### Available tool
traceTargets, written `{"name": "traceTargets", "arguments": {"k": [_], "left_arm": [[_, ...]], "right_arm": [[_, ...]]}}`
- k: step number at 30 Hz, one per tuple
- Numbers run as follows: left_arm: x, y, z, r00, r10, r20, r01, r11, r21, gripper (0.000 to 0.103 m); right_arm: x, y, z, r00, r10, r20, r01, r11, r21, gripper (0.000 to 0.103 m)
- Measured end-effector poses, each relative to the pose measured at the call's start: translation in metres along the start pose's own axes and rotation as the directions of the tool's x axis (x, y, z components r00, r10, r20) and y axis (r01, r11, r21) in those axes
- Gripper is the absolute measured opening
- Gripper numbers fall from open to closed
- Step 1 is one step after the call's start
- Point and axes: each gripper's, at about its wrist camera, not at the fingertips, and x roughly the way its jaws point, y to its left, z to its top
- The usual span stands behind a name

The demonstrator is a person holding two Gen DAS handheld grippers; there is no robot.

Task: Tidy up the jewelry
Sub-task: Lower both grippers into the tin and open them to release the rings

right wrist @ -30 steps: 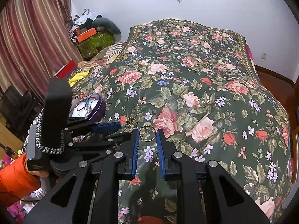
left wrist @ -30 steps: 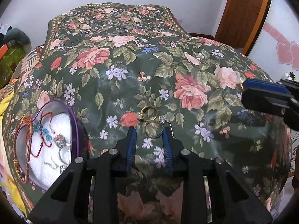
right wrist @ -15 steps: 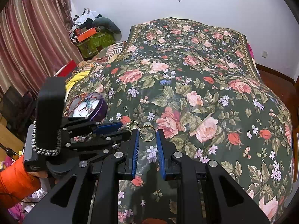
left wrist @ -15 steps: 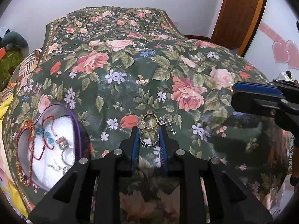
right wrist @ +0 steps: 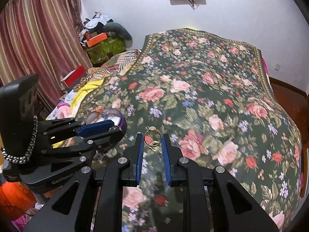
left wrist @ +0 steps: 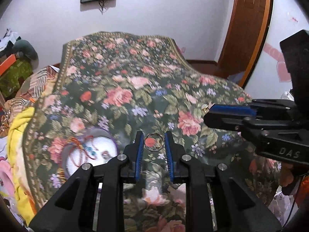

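My left gripper [left wrist: 154, 144] is shut on a silver-gold ring [left wrist: 154, 144] and holds it above the floral bedspread [left wrist: 135, 89]. My right gripper [right wrist: 152, 140] is shut on a gold ring [right wrist: 152, 138], also lifted off the bed. The right gripper also shows at the right of the left wrist view [left wrist: 231, 114], with its ring's top [left wrist: 204, 107] showing at the tip. The left gripper shows at the left of the right wrist view [right wrist: 96, 128]. A purple heart-shaped box [left wrist: 92, 154] with red cords and rings on white lining lies at the left; it also shows in the right wrist view [right wrist: 115, 118].
Yellow and striped cloths [left wrist: 21, 119] lie along the bed's left edge. Boxes and clothes [right wrist: 100, 42] are piled by the curtain [right wrist: 34, 38]. A wooden door [left wrist: 245, 29] stands at the far right.
Both grippers have closed on rings that lay on the bedspread and lifted them. The views have tilted up and blurred with the motion.
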Motion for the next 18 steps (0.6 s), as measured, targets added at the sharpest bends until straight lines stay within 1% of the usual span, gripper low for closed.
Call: {"name": "traceTargets", "arguments": {"k": [5, 12, 15, 18], "left_arm": [[-0.018, 0.019, 0.003, 0.999, 0.023, 0.048, -0.021, 0.999, -0.031, 0.021], [-0.041, 0.061, 0.001, 0.992, 0.082, 0.1, -0.072, 0.992, -0.103, 0.021], [-0.047, 0.079, -0.002, 0.988, 0.108, 0.108, -0.093, 0.987, -0.133, 0.021], [-0.045, 0.092, -0.007, 0.988, 0.12, 0.095, -0.105, 0.983, -0.152, 0.021]], "right_arm": [[0.005, 0.016, 0.011, 1.0, 0.025, 0.017, -0.025, 1.0, -0.015, 0.017], [0.021, 0.039, 0.022, 0.998, 0.064, 0.011, -0.063, 0.997, -0.039, 0.017], [0.03, 0.048, 0.025, 0.997, 0.077, 0.001, -0.077, 0.996, -0.05, 0.017], [0.041, 0.057, 0.027, 0.996, 0.088, -0.015, -0.089, 0.994, -0.061, 0.017]]}}
